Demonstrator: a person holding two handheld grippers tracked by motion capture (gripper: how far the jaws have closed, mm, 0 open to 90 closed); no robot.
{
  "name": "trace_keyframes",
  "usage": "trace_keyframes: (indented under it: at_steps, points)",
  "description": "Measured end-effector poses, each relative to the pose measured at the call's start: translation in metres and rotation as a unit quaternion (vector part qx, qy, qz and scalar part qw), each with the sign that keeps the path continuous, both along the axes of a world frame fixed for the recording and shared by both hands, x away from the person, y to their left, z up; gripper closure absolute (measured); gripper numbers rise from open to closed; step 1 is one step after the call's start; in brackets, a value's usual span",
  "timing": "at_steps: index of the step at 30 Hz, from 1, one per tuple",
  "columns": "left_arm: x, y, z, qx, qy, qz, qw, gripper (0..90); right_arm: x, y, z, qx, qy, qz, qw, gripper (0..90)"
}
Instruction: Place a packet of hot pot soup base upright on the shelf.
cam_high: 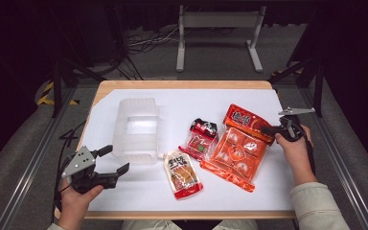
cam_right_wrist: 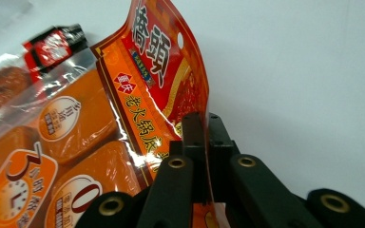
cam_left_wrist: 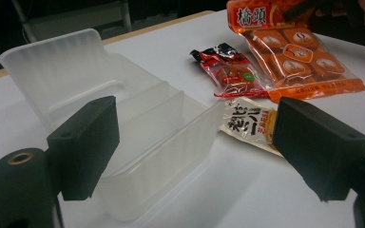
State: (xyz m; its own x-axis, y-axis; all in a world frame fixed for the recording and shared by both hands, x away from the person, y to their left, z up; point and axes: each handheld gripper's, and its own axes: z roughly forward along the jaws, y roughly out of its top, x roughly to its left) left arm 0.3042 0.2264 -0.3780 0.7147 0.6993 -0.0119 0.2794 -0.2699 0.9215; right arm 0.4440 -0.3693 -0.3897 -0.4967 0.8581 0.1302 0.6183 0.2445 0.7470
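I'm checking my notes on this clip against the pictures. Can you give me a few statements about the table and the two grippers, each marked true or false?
1. The right gripper is shut on an edge of the big orange packet. True.
2. The left gripper holds the clear plastic box. False: its fingers are spread open and empty, with the box lying beyond them.
3. The clear plastic box has packets in it. False: it is empty; all three packets lie on the white table.
4. The small red and black packet lies between the box and the orange packet. True.
5. The pouch with a spout is nearest the person. True.
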Motion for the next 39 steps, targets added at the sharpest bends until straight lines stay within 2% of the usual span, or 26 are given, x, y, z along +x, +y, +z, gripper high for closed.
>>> trace_keyframes:
  at_steps: [2, 7, 9, 11, 12, 13, 14, 15, 16, 17, 18, 19, 20, 22, 24, 28, 30, 35, 37, 38, 39]
  points:
    - [-0.001, -0.005, 0.003, 0.009, 0.006, 0.007, 0.9999, 17.6, -0.004, 0.001, 0.010, 0.004, -0.009, 0.003, 1.0000, 90.0]
    - [-0.005, -0.017, 0.008, -0.016, -0.002, -0.028, 0.9995, 17.7, -0.013, 0.005, 0.033, 0.007, -0.028, 0.013, 0.9995, 90.0]
    - [-0.006, -0.020, 0.011, -0.018, 0.001, -0.045, 0.9988, 20.7, -0.016, 0.008, 0.040, 0.006, -0.033, 0.016, 0.9993, 90.0]
    - [-0.007, -0.023, 0.012, -0.015, 0.001, -0.049, 0.9987, 20.8, -0.020, 0.010, 0.046, 0.006, -0.040, 0.019, 0.9990, 90.0]
    - [-0.006, -0.024, 0.012, -0.021, 0.002, -0.055, 0.9983, 21.0, -0.023, 0.011, 0.050, 0.009, -0.042, 0.022, 0.9988, 90.0]
    - [-0.006, -0.024, 0.010, -0.030, 0.014, -0.061, 0.9976, 20.7, -0.026, 0.012, 0.053, 0.011, -0.047, 0.024, 0.9985, 90.0]
    - [-0.003, -0.024, 0.007, -0.044, 0.049, -0.056, 0.9963, 18.9, -0.028, 0.013, 0.057, 0.014, -0.051, 0.027, 0.9982, 90.0]
    - [0.000, -0.023, 0.006, -0.053, 0.069, -0.049, 0.9950, 15.0, -0.032, 0.014, 0.061, 0.016, -0.057, 0.031, 0.9978, 90.0]
    - [0.002, -0.024, 0.006, -0.069, 0.068, -0.049, 0.9940, 15.4, -0.034, 0.015, 0.065, 0.018, -0.059, 0.034, 0.9975, 90.0]
    - [0.003, -0.024, 0.006, -0.083, 0.068, -0.056, 0.9926, 20.1, -0.036, 0.015, 0.067, 0.019, -0.061, 0.036, 0.9973, 90.0]
    - [0.005, -0.026, 0.006, -0.083, 0.068, -0.060, 0.9924, 21.7, -0.038, 0.017, 0.070, 0.020, -0.063, 0.038, 0.9971, 90.0]
    - [0.005, -0.028, 0.007, -0.070, 0.065, -0.061, 0.9935, 19.5, -0.041, 0.019, 0.073, 0.021, -0.067, 0.041, 0.9967, 90.0]
    - [0.005, -0.030, 0.008, -0.060, 0.055, -0.064, 0.9946, 17.9, -0.043, 0.020, 0.076, 0.022, -0.071, 0.045, 0.9962, 90.0]
    - [0.005, -0.036, 0.008, -0.056, 0.042, -0.070, 0.9951, 15.2, -0.049, 0.022, 0.082, 0.025, -0.075, 0.052, 0.9955, 90.0]
    - [0.006, -0.040, 0.009, -0.043, 0.033, -0.077, 0.9956, 13.1, -0.055, 0.025, 0.089, 0.030, -0.084, 0.063, 0.9940, 90.0]
    - [0.009, -0.046, 0.010, -0.037, 0.030, -0.084, 0.9953, 10.1, -0.066, 0.031, 0.101, 0.036, -0.092, 0.081, 0.9917, 90.0]
    - [0.010, -0.050, 0.012, -0.039, 0.035, -0.089, 0.9947, 8.8, -0.071, 0.034, 0.107, 0.041, -0.094, 0.090, 0.9907, 90.0]
    - [0.012, -0.056, 0.013, -0.040, 0.027, -0.106, 0.9932, 4.9, -0.088, 0.046, 0.124, 0.035, -0.121, 0.127, 0.9840, 90.0]
    - [0.014, -0.059, 0.013, -0.039, 0.025, -0.101, 0.9938, 4.7, -0.094, 0.050, 0.130, 0.034, -0.129, 0.139, 0.9813, 90.0]
    - [0.014, -0.059, 0.013, -0.039, 0.025, -0.101, 0.9938, 5.0, -0.094, 0.050, 0.130, 0.034, -0.129, 0.139, 0.9813, 90.0]
    - [0.014, -0.063, 0.013, -0.028, 0.018, -0.092, 0.9952, 5.7, -0.100, 0.054, 0.136, 0.037, -0.134, 0.152, 0.9786, 90.0]
